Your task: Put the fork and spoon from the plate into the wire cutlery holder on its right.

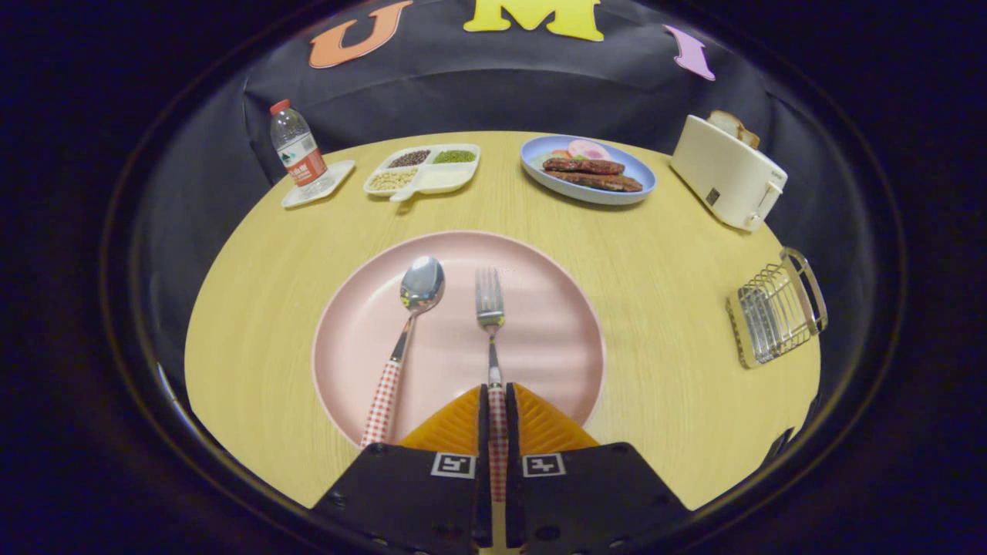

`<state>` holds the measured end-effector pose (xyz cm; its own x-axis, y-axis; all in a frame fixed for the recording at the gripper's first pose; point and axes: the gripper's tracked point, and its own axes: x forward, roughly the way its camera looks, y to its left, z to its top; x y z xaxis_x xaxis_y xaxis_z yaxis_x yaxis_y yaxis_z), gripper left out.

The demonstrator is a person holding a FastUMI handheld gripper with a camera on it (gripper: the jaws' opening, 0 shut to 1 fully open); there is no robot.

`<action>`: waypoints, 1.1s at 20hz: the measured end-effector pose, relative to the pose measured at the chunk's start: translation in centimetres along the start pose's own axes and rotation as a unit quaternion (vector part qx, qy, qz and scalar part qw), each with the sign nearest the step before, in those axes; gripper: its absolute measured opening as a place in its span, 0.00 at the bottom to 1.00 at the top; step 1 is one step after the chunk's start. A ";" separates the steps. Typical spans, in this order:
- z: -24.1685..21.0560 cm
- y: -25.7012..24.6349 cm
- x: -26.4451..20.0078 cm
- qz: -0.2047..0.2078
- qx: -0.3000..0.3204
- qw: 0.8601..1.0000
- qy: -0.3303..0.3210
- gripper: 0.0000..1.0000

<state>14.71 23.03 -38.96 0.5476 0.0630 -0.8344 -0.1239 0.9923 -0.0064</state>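
- Round wooden tabletop (655,262) carries everything we work with: the pink plate (555,324) sits nearest us, and the wire cutlery holder (775,308) stands well apart on the plate's right, close to the tabletop's edge.
- Our gripper (497,408) has its jaws pressed in on the checked handle of the fork (489,308), so we judge the fork gripped; its tines point away from us and still appear to rest on the plate.
- We hold the fork at the handle end, so the metal head hangs far ahead of the jaws. It could swing or pivot in the pinch as we lift, and a loose hold would let it slide out.
- The spoon (409,331) lies just beside the fork on the plate, on its left. A sideways drag could knock it or shift the plate.
- The holder looks light and sits near the edge; striking its rim with the tines could tip it or push it off.
- On the far side stand a water bottle (298,153), a divided tray of beans (422,169), a blue plate of food (587,171) and a toaster (729,181) holding a slice of bread. The toaster is nearest the holder, so a wide swing to the right risks clipping it.
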 end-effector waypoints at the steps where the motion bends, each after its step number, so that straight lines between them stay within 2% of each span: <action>1: -0.2 0.1 -0.9 0.005 0.000 1.000 0.002 0.07; 2: 0.0 0.1 -0.7 0.009 0.001 1.000 0.003 0.03; 9: 1.3 -3.3 -5.0 0.024 -0.011 1.000 -0.015 0.02; 14: 2.0 -9.0 -9.7 0.028 -0.029 0.999 -0.032 0.02; 22: 3.5 -20.5 -14.7 -0.008 -0.009 0.999 -0.043 0.02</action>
<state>12.08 2.15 -24.62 0.6184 0.0578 -0.7837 -0.1300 0.9911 -0.0295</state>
